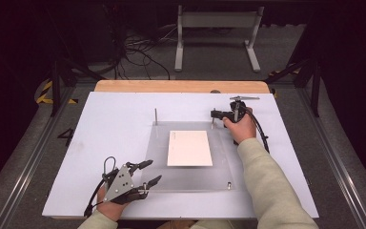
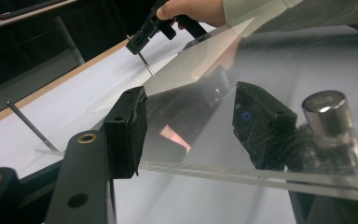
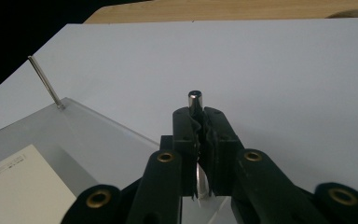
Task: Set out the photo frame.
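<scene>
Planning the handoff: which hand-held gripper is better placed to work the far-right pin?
Right. The right hand-held gripper is shut on that metal pin; the left hand-held gripper sits at the clear plate's near-left corner.

print on the white card (image 3: 14, 186) is too small to read.

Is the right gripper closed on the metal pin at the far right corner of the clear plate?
Yes. In the right gripper view the right gripper has its jaws clamped on the metal pin, whose tip sticks out above them.
</scene>
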The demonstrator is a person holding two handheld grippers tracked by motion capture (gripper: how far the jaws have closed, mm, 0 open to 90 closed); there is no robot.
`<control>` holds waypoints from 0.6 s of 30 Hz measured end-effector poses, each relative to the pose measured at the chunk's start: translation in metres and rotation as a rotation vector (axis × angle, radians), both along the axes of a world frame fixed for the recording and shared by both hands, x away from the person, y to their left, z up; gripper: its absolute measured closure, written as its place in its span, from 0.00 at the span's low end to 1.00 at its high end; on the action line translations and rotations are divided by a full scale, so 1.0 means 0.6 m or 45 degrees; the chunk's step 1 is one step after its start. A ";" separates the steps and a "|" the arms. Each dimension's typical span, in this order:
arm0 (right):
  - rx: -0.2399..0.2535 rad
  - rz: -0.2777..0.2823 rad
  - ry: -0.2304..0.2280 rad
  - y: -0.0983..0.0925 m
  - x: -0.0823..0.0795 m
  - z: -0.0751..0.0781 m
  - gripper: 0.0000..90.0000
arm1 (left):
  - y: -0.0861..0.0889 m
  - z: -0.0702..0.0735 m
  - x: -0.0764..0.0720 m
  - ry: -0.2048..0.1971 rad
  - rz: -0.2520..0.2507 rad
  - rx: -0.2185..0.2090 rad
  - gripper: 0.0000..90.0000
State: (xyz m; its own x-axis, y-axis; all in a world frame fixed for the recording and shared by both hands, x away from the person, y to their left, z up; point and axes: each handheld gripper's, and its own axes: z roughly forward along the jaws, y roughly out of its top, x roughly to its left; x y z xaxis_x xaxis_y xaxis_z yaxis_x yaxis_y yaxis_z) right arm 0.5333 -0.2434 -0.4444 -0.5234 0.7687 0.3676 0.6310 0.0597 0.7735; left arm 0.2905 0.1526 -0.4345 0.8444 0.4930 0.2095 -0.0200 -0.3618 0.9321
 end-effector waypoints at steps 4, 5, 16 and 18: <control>-0.022 -0.006 -0.003 0.001 -0.003 0.004 0.89 | 0.001 0.001 0.001 0.007 -0.003 0.003 0.50; -0.032 -0.012 -0.005 0.001 -0.005 0.006 0.84 | 0.001 0.002 0.002 0.010 -0.006 0.006 0.50; -0.036 0.024 -0.119 -0.027 -0.054 0.045 0.71 | 0.001 0.010 0.004 0.030 0.001 0.007 0.50; -0.050 0.040 -0.155 -0.035 -0.072 0.054 0.70 | 0.002 0.013 0.006 0.034 -0.001 0.008 0.50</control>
